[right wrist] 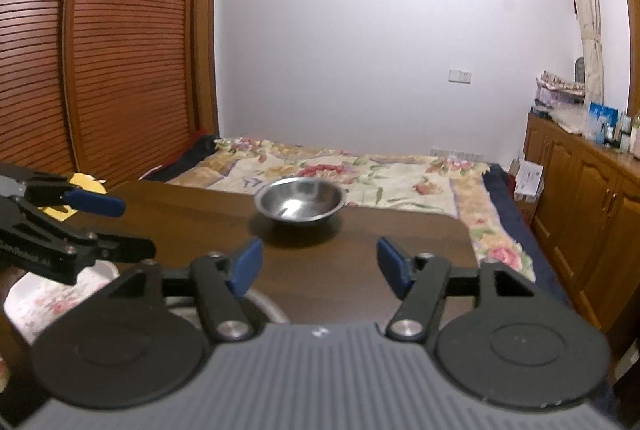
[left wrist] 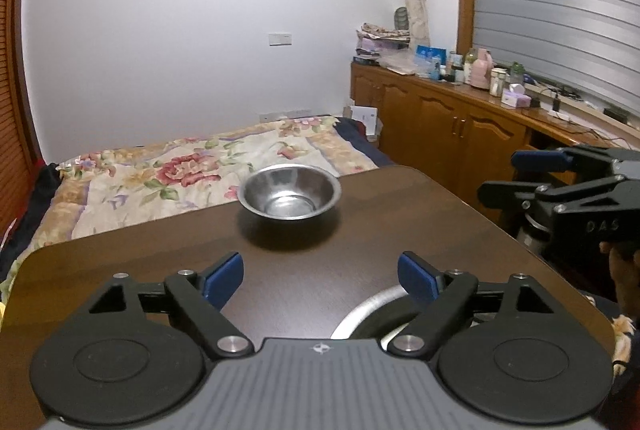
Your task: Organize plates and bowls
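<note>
A small steel bowl (left wrist: 289, 190) stands upright near the far edge of the dark wooden table (left wrist: 160, 250); it also shows in the right wrist view (right wrist: 299, 199). My left gripper (left wrist: 320, 276) is open and empty, above the table, short of the bowl. A steel plate rim (left wrist: 360, 314) lies under its right finger, mostly hidden. My right gripper (right wrist: 320, 264) is open and empty, also short of the bowl. The steel plate rim (right wrist: 266, 304) peeks out under its left finger. A white floral plate (right wrist: 44, 300) lies at the table's left.
The right gripper shows at the right edge of the left wrist view (left wrist: 560, 182); the left gripper shows at the left of the right wrist view (right wrist: 80, 226). A floral bed (right wrist: 360, 170) lies beyond the table. Wooden cabinets (left wrist: 460, 126) with clutter stand at right. A slatted wardrobe (right wrist: 100, 50) stands at left.
</note>
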Action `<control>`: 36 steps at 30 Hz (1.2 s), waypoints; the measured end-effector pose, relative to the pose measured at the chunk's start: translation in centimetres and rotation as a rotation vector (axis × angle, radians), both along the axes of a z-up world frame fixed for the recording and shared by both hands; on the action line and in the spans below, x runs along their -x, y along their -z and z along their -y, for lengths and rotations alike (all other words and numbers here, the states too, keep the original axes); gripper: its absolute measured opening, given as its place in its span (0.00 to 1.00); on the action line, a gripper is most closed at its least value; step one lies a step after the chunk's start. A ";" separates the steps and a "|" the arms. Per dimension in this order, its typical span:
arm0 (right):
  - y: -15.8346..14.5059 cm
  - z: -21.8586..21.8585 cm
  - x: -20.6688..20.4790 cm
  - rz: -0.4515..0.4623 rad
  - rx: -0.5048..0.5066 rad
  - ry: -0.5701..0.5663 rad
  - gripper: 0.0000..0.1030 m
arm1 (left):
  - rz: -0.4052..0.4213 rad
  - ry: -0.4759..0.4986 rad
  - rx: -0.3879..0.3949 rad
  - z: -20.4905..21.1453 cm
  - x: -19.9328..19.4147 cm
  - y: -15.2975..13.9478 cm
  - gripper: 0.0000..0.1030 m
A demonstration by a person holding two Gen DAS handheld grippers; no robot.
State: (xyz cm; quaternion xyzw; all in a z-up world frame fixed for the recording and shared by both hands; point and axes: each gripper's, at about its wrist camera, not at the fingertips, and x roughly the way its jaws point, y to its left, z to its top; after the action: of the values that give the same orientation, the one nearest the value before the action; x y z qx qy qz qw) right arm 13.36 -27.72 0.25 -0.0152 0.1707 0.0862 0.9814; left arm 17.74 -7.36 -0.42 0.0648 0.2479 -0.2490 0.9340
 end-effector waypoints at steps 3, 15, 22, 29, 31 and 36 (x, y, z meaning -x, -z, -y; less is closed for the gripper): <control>-0.5 0.5 -1.4 0.011 0.019 -0.002 0.76 | -0.003 -0.019 -0.003 0.0 -1.6 0.1 0.86; -0.6 1.0 -9.2 -0.020 0.020 -0.072 0.76 | -0.061 -0.088 0.031 -0.1 -8.9 0.8 0.85; 2.1 0.6 -14.6 -0.078 -0.064 -0.101 0.76 | -0.115 -0.118 0.044 0.3 -12.8 2.1 0.72; 5.0 0.4 -17.7 -0.142 -0.150 -0.109 0.72 | -0.154 -0.117 0.053 1.2 -15.9 3.4 0.65; 5.5 0.2 -18.1 -0.151 -0.149 -0.111 0.71 | -0.163 -0.113 0.042 1.6 -16.6 3.9 0.63; 5.9 0.2 -18.6 -0.168 -0.163 -0.105 0.64 | -0.203 -0.104 0.041 2.0 -18.0 4.7 0.58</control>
State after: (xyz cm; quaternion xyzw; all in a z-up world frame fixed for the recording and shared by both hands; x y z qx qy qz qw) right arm 32.00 -27.96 -5.69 0.0630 0.2438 0.1519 0.9558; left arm 35.73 -9.36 -5.08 0.0071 0.3389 -0.2105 0.9170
